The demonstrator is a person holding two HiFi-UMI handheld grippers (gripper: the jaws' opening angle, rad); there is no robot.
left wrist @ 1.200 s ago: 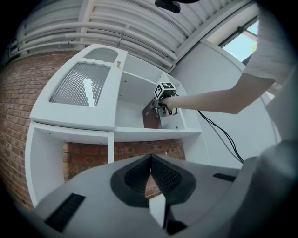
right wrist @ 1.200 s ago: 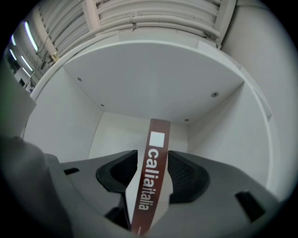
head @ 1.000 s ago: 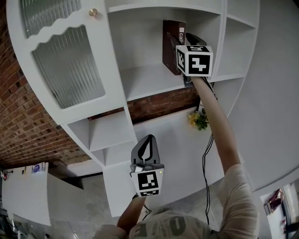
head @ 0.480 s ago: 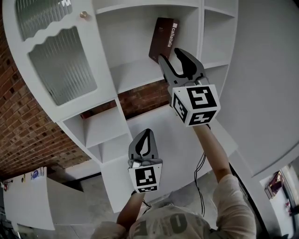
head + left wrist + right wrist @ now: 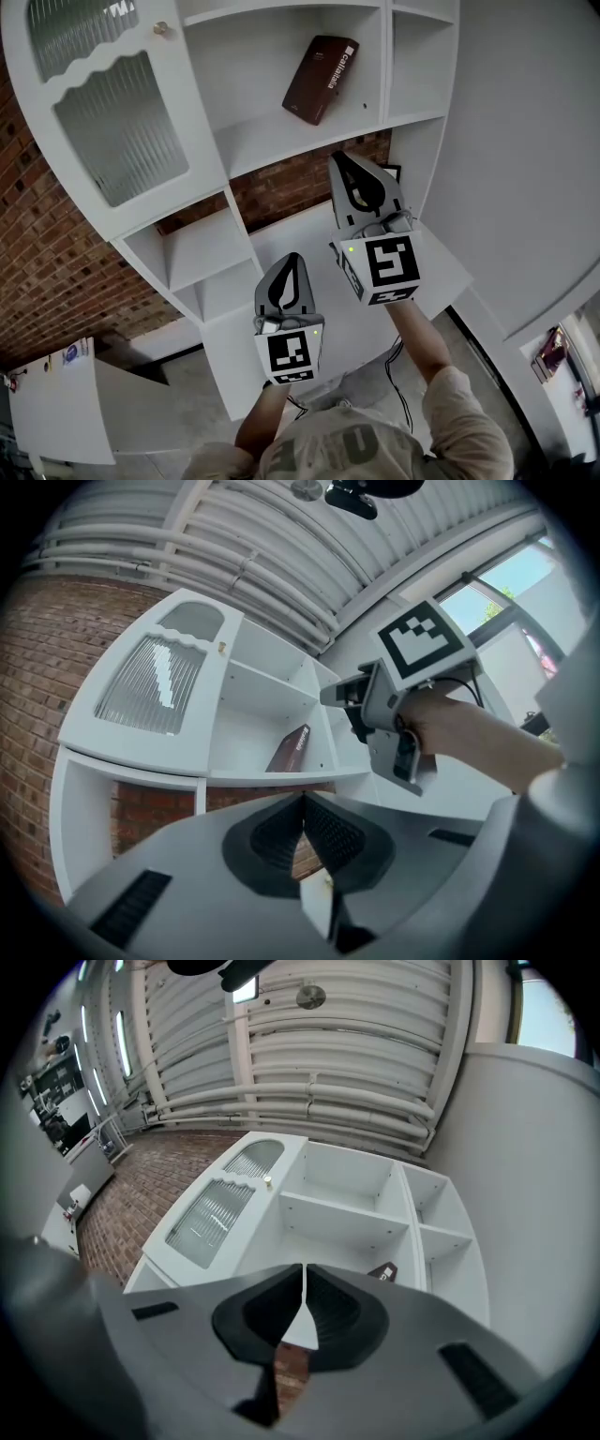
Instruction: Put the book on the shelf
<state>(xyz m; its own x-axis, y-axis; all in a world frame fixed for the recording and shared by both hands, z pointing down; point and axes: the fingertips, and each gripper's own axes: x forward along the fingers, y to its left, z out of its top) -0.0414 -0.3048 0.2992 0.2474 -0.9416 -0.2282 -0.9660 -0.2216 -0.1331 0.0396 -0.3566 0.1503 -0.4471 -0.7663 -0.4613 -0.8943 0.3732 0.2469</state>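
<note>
Jaws together on left gripper point(image 5: 293, 259), right gripper point(image 5: 345, 165) jaws just closed empty, book point(image 5: 321, 79) leaning on shelf point(image 5: 272, 141)

Red brick wall point(image 5: 37, 262) behind it all, showing through the gaps too. There's a ribbed glass door point(image 5: 122, 131) with a wavy top edge and a little brass knob point(image 5: 161, 29) on its frame. Overhead is a corrugated ceiling point(image 5: 328, 1044) with white pipes point(image 5: 281, 1101), plus a bright window point(image 5: 511, 578).
</note>
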